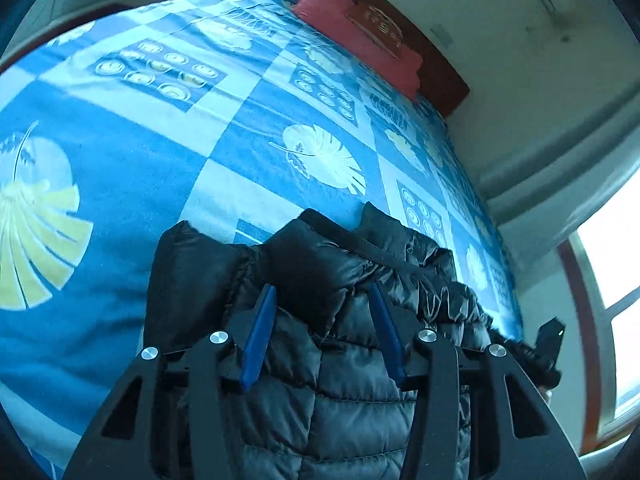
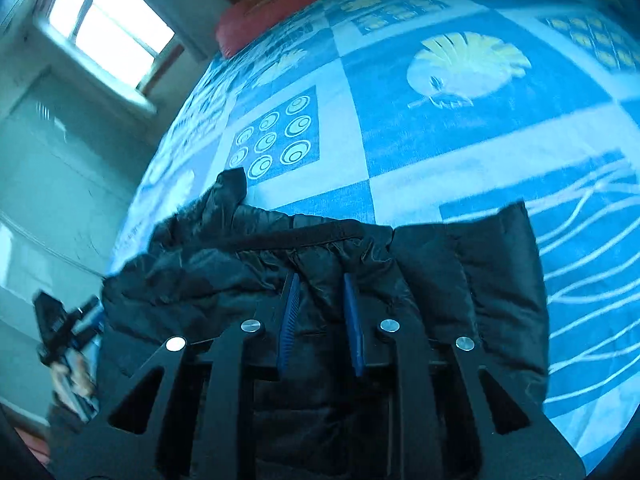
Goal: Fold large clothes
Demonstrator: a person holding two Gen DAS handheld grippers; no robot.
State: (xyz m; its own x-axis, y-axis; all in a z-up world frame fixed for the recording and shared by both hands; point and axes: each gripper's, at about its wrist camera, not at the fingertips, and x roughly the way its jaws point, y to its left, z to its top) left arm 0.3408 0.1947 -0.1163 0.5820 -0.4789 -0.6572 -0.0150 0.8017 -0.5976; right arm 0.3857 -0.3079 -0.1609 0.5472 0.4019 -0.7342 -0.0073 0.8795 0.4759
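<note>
A black quilted puffer jacket point(image 1: 344, 320) lies on a bed with a blue patterned sheet point(image 1: 160, 128). My left gripper point(image 1: 322, 292) is open, its blue-padded fingers straddling a puffy fold of the jacket. In the right wrist view the same jacket point(image 2: 304, 264) lies bunched at the bed's near edge. My right gripper point(image 2: 318, 280) hovers over it with a narrow gap between its blue pads point(image 2: 290, 316); jacket fabric sits between them, but a grip is not plain. The right gripper shows at the left view's right edge point(image 1: 548, 344), and the left gripper at the right view's left edge point(image 2: 64, 328).
A red pillow point(image 1: 360, 36) and brown wooden headboard point(image 1: 436, 76) lie at the bed's far end. A bright window point(image 2: 108, 28) and pale wall point(image 1: 540, 92) run along one side of the bed. The blue sheet point(image 2: 440, 128) spreads beyond the jacket.
</note>
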